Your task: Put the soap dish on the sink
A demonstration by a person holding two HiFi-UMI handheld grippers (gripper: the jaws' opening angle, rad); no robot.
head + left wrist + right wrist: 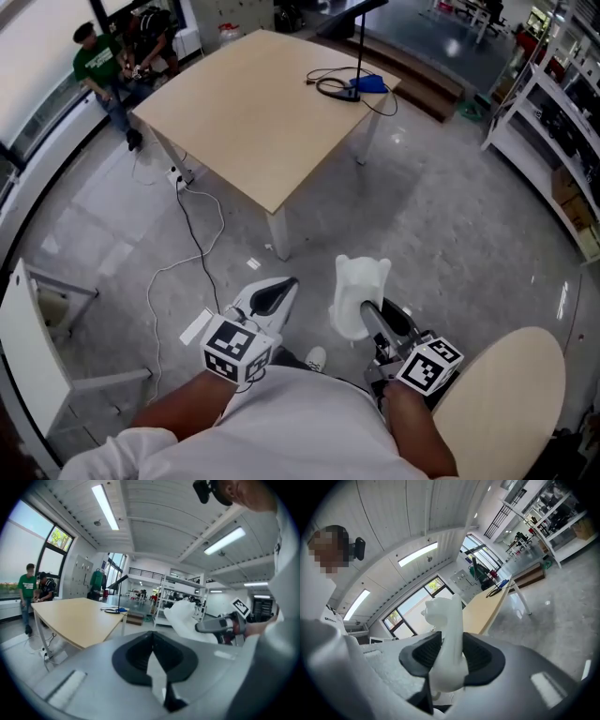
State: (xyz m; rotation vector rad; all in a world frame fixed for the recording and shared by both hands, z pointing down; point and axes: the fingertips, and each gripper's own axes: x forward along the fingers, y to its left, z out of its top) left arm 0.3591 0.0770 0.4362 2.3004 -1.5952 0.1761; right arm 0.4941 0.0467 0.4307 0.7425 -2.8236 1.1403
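Short of the table [253, 112]: dish in carry, no sink in sight.
The right gripper [367, 317] is clamped on the white soap dish [361, 292], holding it over the floor on the near side of the table. The left gripper [279, 292], beside it and just as near the table, has its jaws together with nothing between them. I judge this the transport step. The next move calls for finding the sink, bringing the dish over its ledge, setting it flat, and only then parting the jaws.
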